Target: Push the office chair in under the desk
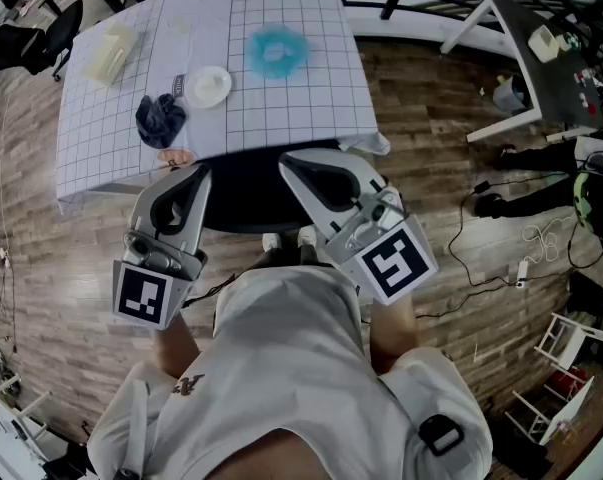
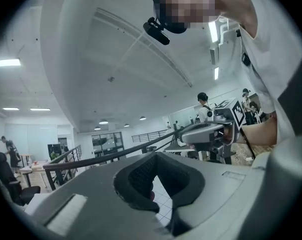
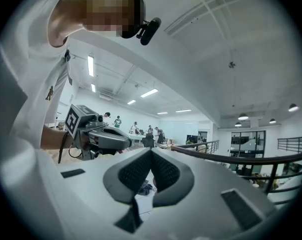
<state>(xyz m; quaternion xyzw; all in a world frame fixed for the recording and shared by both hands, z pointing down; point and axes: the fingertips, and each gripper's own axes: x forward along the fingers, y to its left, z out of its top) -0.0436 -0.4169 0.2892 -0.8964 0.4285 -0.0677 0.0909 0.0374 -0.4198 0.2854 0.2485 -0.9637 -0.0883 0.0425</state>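
**Office chair** (image 1: 243, 200): one, dark, standing at the near edge of the counter (image 1: 101, 148). Its forward part is already beneath the cloth-covered top. How far under it reaches cannot be told.

**Grippers:** the left gripper (image 1: 195, 176) and right gripper (image 1: 289, 164) are held level, one at each side of the chair's back. Contact with the back is not confirmed. Both sets of jaws are closed tight with nothing between them, as each gripper view shows.

**Recommendation:** use the closed jaws as blunt pushers, set evenly on both sides of the back. Press straight toward the far edge with equal force so the chair rolls without swinging. Stop before the back meets the near edge and drags the cloth.

**Count:**
- Grippers: two.
- On the counter:
  - one white plate (image 1: 209, 86)
  - one dark blue rag (image 1: 159, 118), toward the near edge
  - one turquoise fluffy item (image 1: 278, 50)
  - one pale yellow box (image 1: 111, 53), toward the far left corner
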